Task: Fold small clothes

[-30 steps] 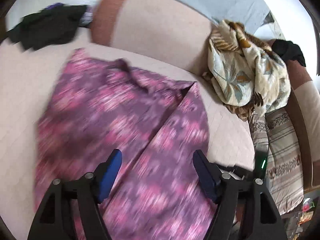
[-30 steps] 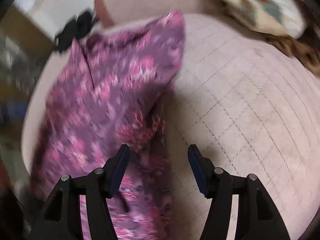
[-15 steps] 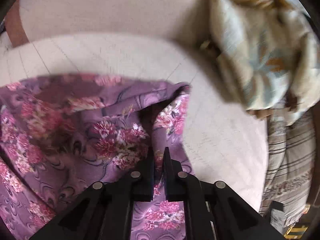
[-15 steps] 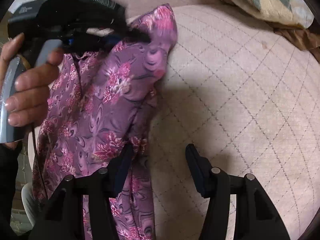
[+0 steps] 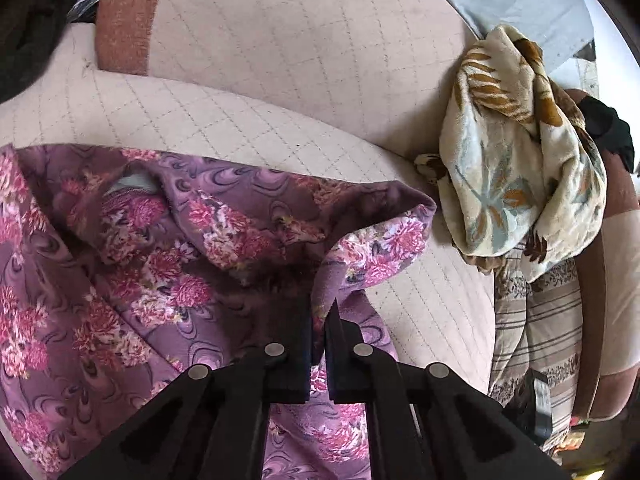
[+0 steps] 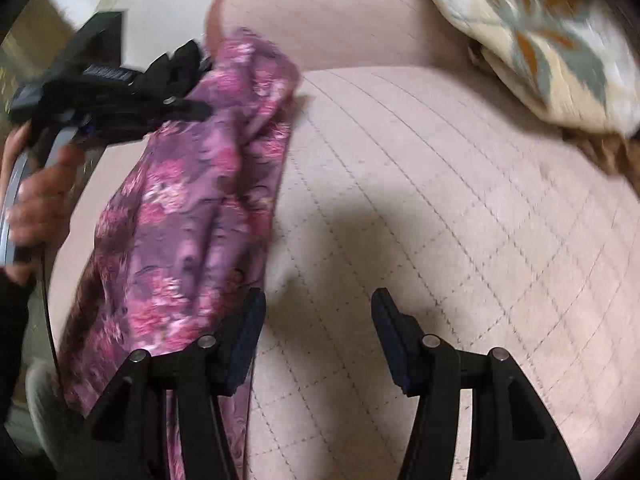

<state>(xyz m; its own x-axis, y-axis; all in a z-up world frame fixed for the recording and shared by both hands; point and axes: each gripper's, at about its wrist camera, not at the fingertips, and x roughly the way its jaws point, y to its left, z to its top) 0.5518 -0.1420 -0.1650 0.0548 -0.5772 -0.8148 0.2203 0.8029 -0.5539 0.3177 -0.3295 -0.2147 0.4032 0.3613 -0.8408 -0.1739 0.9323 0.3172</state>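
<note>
1. My left gripper (image 5: 318, 320) has its jaws pressed together on a fold of the purple floral garment (image 5: 168, 264); the pinched cloth rises from between the fingers and curls over to the right.
2. From the right wrist camera I see that same left gripper (image 6: 192, 110) up at the garment (image 6: 192, 216), gripping its upper part; the hand (image 6: 34, 204) holding it shows at the left edge.
3. My right gripper (image 6: 318, 320) has its jaws wide apart with nothing between them; its left finger (image 6: 244, 344) sits just beside the garment's right edge, and I cannot tell whether it touches.
4. The garment lies on the quilted beige sofa seat (image 5: 224, 120), bunched and partly lifted; in the right view the seat (image 6: 460, 220) beside it is bare.
5. A cream leaf-print blanket (image 5: 520, 168) is heaped against the backrest on the right, near the garment but apart from it; striped fabric (image 5: 536, 328) lies below the blanket.
</note>
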